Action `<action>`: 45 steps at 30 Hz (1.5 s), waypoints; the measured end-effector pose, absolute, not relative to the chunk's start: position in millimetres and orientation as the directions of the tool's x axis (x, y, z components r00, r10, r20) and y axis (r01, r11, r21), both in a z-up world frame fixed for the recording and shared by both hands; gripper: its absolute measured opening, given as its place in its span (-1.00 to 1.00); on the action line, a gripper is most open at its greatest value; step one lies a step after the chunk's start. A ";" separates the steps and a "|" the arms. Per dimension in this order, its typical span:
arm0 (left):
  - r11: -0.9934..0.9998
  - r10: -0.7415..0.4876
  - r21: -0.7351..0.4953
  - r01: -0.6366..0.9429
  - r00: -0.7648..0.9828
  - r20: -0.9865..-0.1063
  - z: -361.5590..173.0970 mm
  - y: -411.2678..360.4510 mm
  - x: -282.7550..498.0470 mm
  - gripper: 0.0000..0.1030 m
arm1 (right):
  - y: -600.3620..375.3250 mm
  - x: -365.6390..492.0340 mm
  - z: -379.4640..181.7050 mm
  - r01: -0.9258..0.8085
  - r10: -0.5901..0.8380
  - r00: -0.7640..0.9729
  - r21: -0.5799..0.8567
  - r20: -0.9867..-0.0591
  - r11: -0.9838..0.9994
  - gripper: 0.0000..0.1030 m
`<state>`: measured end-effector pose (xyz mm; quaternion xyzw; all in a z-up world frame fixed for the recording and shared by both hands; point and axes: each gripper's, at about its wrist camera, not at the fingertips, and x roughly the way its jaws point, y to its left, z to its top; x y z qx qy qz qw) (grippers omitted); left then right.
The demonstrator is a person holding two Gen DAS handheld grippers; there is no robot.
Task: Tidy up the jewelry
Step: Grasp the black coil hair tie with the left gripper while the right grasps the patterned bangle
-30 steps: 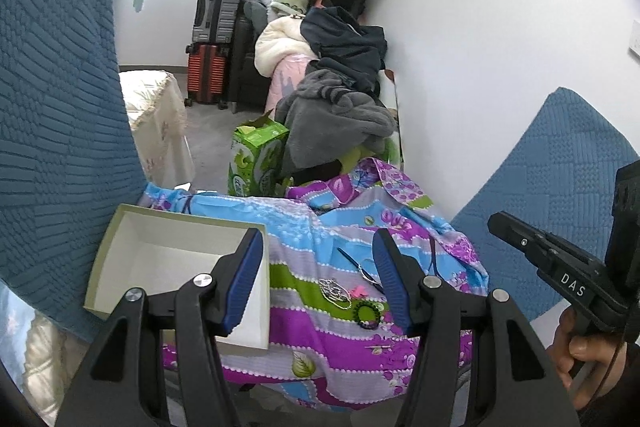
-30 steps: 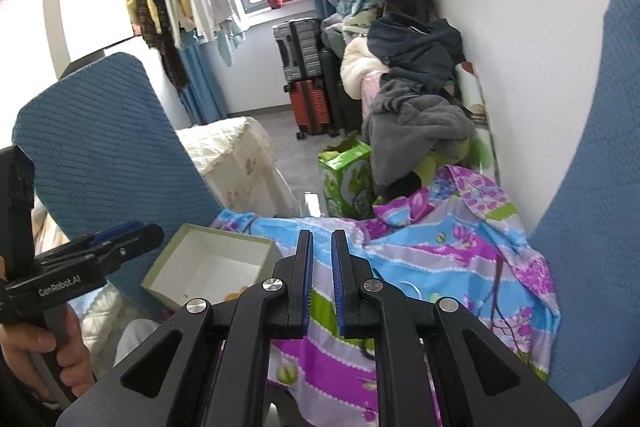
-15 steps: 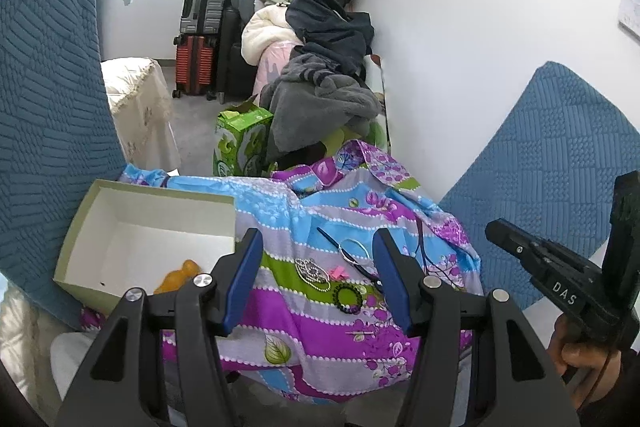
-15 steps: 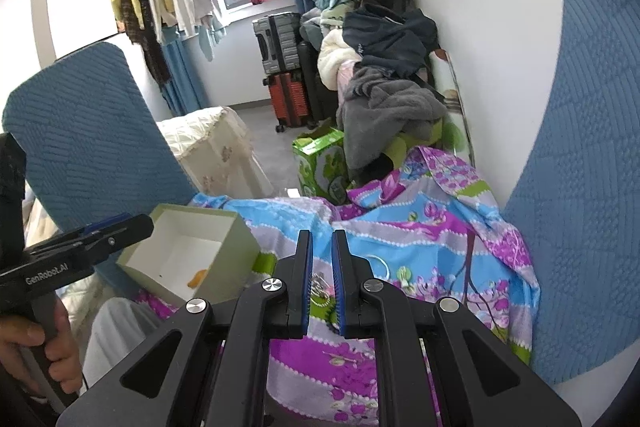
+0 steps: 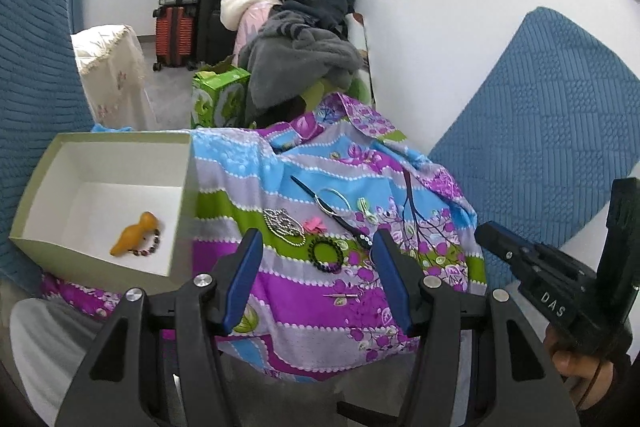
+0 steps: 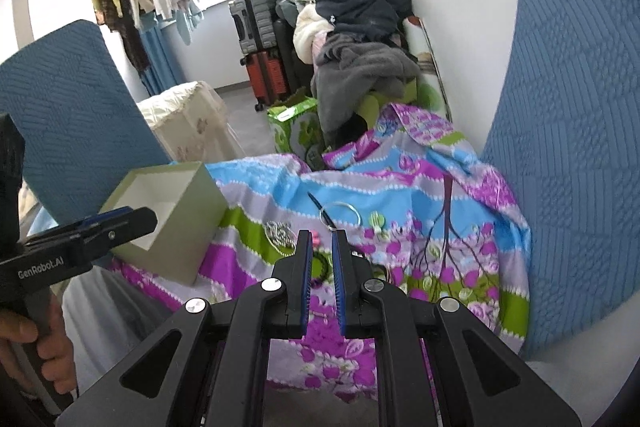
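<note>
Jewelry (image 5: 320, 227), small mixed pieces, lies on floral cloth (image 5: 320, 291); left fingers (image 5: 244, 267) apart, right fingers (image 6: 304, 267) nearly closed, both empty.

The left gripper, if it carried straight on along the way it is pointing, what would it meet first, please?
Most likely the black beaded bracelet lying on the patterned cloth: it sits between the open left gripper fingers' line, nothing nearer in front. Depth is hard to judge through the fisheye.
</note>
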<state>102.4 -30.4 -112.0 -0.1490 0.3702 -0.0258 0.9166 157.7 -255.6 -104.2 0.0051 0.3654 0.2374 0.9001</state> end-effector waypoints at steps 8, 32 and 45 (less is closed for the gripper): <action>0.952 -0.193 -0.303 -0.034 0.704 -0.684 -134.9 -44.9 113.2 0.12 | -265.8 159.3 -133.2 -0.409 0.413 0.628 0.172 -0.660 0.896 -0.82; 0.949 -0.238 -0.313 -0.028 0.584 -0.776 -234.9 -67.7 189.9 -0.33 | -275.2 226.0 -229.8 -0.382 0.387 0.539 0.193 -0.748 0.904 -0.65; 0.969 -0.162 -0.236 -0.075 0.527 -0.834 -275.1 -75.1 215.9 -0.54 | -267.7 252.0 -267.0 -0.388 0.363 0.462 0.184 -0.809 0.903 -0.68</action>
